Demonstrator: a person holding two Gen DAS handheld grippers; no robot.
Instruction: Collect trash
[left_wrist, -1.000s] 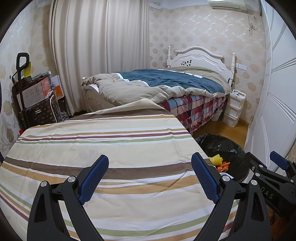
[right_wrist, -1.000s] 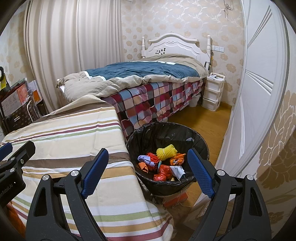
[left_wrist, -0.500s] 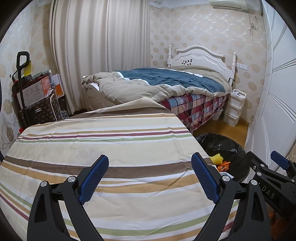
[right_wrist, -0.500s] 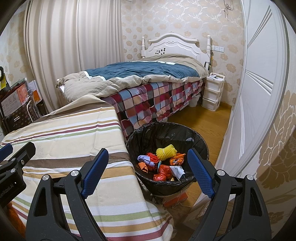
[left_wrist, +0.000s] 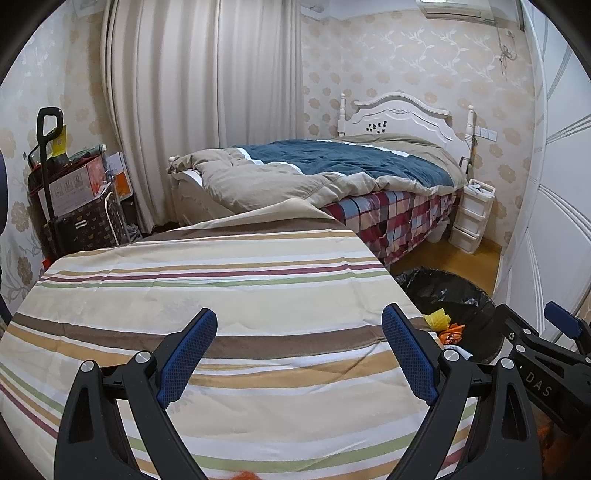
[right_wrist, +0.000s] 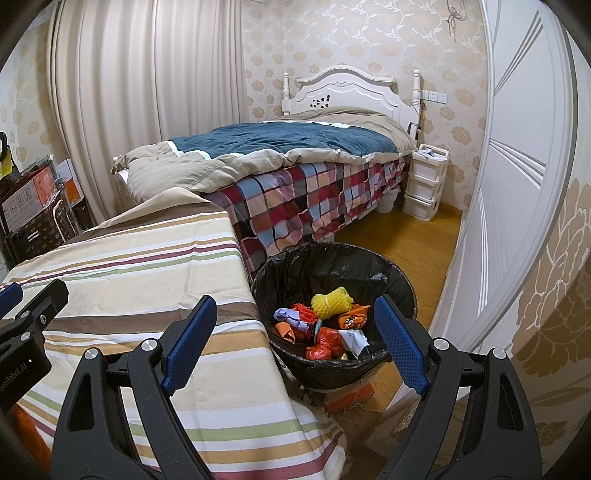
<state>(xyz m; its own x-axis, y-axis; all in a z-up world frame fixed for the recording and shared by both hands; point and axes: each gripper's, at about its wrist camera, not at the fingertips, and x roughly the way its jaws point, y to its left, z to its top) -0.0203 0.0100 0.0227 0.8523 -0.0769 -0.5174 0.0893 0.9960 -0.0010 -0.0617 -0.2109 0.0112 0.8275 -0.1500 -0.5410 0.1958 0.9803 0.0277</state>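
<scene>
The bin (right_wrist: 332, 266) (black-lined) holds yellow foam netting (right_wrist: 330, 303) and wrappers (right_wrist: 321, 338); both grippers, left (left_wrist: 299, 354) and right (right_wrist: 295, 338), gape empty.

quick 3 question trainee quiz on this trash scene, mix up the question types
1. True or false: the yellow foam net lies on the striped tablecloth.
2. The right gripper is: A) open and empty, B) shut on a wrapper.
3. What lines the trash bin?

Key:
1. False; it lies in the bin.
2. A.
3. A black bag.
</scene>
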